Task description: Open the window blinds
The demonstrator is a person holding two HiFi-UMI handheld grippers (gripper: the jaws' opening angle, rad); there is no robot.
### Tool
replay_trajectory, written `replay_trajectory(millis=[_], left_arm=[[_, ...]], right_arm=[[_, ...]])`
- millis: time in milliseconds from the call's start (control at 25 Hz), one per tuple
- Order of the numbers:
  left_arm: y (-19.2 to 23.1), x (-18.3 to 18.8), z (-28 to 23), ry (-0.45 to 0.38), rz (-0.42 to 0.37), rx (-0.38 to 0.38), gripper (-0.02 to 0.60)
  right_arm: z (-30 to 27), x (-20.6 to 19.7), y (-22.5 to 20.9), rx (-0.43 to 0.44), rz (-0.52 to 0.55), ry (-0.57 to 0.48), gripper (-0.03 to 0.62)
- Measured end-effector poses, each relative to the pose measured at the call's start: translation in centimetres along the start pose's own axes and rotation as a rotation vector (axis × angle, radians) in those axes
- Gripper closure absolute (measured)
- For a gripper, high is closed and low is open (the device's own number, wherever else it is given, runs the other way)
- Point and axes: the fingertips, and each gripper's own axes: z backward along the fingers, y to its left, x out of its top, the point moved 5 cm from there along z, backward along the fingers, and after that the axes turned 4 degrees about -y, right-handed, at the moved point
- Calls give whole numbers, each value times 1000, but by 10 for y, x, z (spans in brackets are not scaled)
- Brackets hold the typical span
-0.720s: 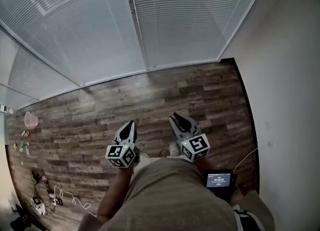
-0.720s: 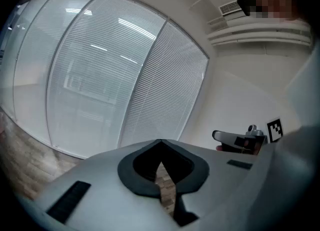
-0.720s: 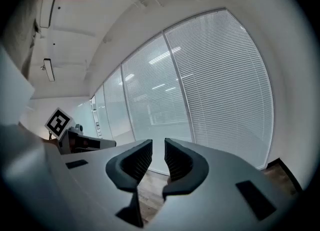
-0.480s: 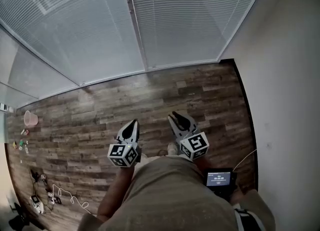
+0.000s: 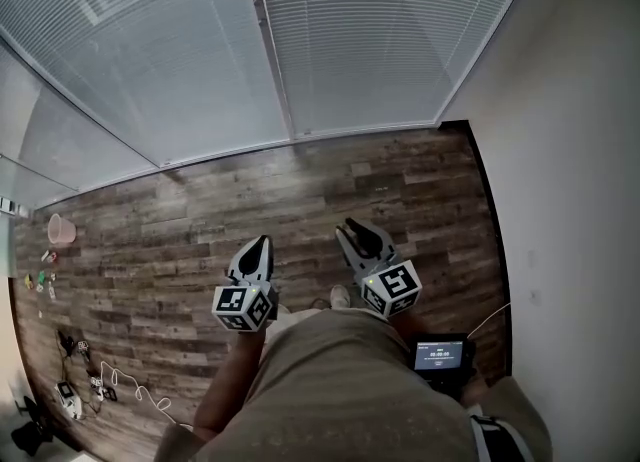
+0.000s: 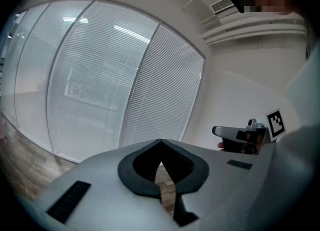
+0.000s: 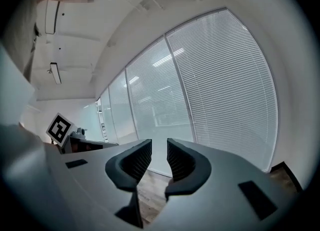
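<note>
White slatted blinds (image 5: 380, 40) hang lowered over two tall window panels, split by a vertical frame post (image 5: 272, 50). They also fill the left gripper view (image 6: 165, 90) and the right gripper view (image 7: 225, 85). Both grippers are held side by side at waist height, a good way back from the window and pointing at it. My left gripper (image 5: 255, 247) is shut with its jaw tips together and nothing between them (image 6: 160, 144). The right gripper (image 5: 356, 231) stands open with a narrow empty gap (image 7: 159, 147).
Wood-plank floor (image 5: 200, 220) runs up to the window. A white wall (image 5: 570, 150) closes the right side. A pink cup (image 5: 60, 230), small items and cables (image 5: 85, 390) lie on the floor at far left. A small screen device (image 5: 440, 358) hangs at the person's waist.
</note>
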Motion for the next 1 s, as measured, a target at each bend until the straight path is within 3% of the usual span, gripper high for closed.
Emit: replay_trajectory(millis=[600, 1000], left_arm=[[-20, -26, 13, -3, 46, 126, 568], [-28, -48, 30, 29, 81, 168, 568]], right_arm=[[55, -17, -25, 22, -10, 3, 510], [52, -25, -25, 42, -44, 4, 510]])
